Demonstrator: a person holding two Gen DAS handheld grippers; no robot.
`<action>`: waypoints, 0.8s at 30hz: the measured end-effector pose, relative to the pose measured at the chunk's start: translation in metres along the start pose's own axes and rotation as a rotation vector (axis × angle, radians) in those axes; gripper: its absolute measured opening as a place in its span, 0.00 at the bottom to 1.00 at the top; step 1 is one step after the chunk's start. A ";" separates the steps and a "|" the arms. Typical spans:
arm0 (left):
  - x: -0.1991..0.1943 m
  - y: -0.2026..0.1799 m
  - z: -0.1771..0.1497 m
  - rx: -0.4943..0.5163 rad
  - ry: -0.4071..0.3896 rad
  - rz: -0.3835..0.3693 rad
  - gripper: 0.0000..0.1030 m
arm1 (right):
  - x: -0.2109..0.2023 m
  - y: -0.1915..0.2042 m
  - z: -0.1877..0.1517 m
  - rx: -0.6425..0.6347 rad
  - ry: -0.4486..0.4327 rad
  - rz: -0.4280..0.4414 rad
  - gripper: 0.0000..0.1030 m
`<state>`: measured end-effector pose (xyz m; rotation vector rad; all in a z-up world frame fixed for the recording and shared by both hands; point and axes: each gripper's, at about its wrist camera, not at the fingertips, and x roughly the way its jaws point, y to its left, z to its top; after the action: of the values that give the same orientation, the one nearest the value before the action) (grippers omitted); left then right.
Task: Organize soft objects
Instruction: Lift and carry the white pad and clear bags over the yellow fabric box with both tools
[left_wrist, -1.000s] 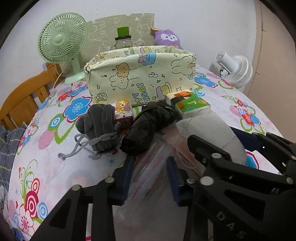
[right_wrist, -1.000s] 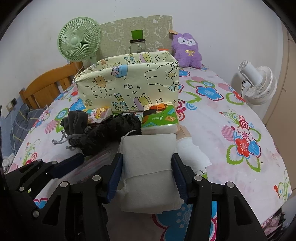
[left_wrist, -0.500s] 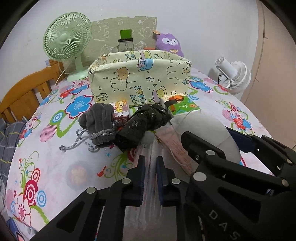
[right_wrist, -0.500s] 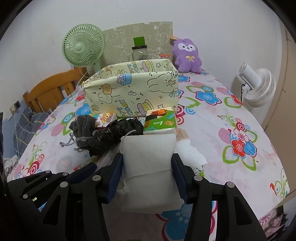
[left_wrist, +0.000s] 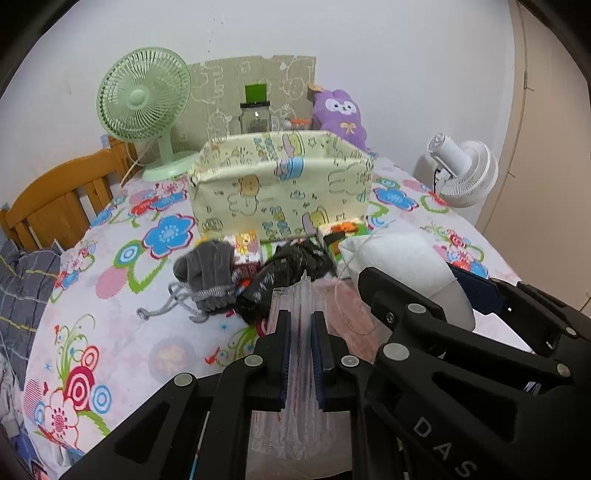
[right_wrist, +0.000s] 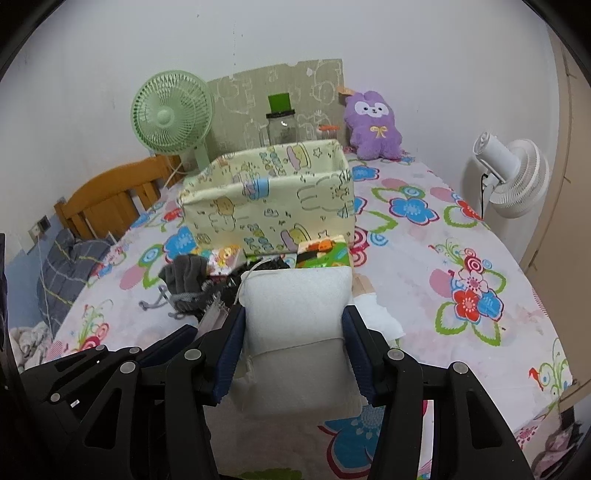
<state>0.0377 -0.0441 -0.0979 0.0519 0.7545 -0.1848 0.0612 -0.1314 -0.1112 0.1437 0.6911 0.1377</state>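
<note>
Left wrist view first, scanning from the left: a green fan stands at the far edge of the table, which wears a flowered cloth. Nearer, a grey drawstring pouch lies beside a black crumpled bag, with a small cartoon tissue pack between the pouch and the pale cartoon-print storage box that stands behind them, open at the top. In the middle foreground the left claw is clenched on a clear plastic packet, its blue pads pressing both faces. To the right a green tissue pack lies just before the box, and a white fan stands off the table's far right edge.

Right wrist view: the right claw grasps a white folded cloth, held up with both pads against its sides. A white crumpled piece lies on the cloth just right of it. A purple plush sits against the wall behind the box.
</note>
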 end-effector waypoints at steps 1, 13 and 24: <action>-0.002 0.000 0.002 0.000 -0.005 0.000 0.08 | -0.002 0.000 0.002 0.002 -0.006 0.002 0.55; -0.023 -0.002 0.024 -0.011 -0.051 0.001 0.08 | -0.026 0.004 0.027 -0.012 -0.055 -0.005 0.55; -0.041 -0.004 0.046 -0.006 -0.105 0.007 0.08 | -0.045 0.007 0.051 -0.019 -0.102 -0.007 0.55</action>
<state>0.0388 -0.0468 -0.0356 0.0388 0.6502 -0.1768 0.0590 -0.1362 -0.0434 0.1289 0.5883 0.1300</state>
